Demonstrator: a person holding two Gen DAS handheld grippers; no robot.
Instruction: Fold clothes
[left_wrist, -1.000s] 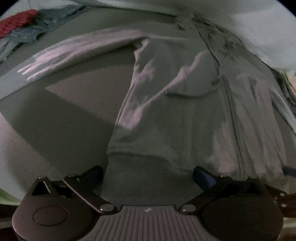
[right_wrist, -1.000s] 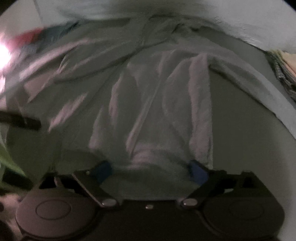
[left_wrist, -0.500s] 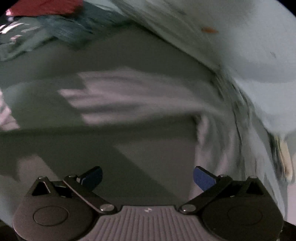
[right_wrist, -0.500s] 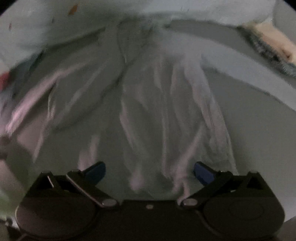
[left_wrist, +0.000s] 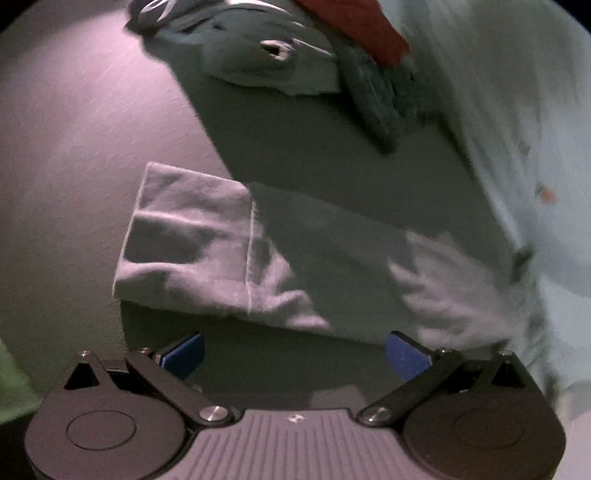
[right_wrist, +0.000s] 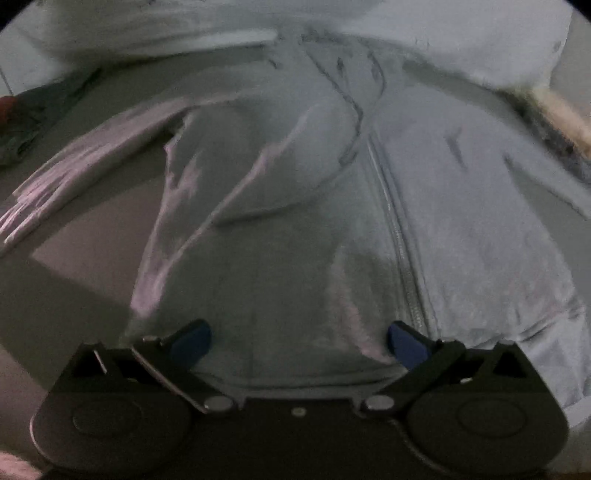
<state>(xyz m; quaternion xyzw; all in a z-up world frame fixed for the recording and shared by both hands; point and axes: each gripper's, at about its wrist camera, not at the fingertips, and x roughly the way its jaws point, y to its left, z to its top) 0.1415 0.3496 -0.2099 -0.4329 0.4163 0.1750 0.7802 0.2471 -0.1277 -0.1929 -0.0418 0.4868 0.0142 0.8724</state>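
Hoodie (right_wrist: 332, 206), pale grey with a front zip, lies spread flat on the grey surface (right_wrist: 81, 288) directly ahead of the right tongs (right_wrist: 298, 341); hem just beyond and under the blue fingertips (right_wrist: 192, 338), zip (right_wrist: 397, 229) running away from a point near the right-hand tip, drawstrings loose on the chest further out. One sleeve (left_wrist: 258, 258) extends to the left; its cuff (left_wrist: 188, 236) lies just ahead of the left tongs (left_wrist: 293, 354), slightly to their left, flat on the surface. Left tongs: spread wide, nothing between the tips, not touching the sleeve. Right tongs: spread wide, nothing pinched; contact with the hem cannot be told. Far beyond the left tongs, a heap of other clothes: dark teal garment (left_wrist: 266, 55) and a red item (left_wrist: 354, 26). Frames dim, partly blurred
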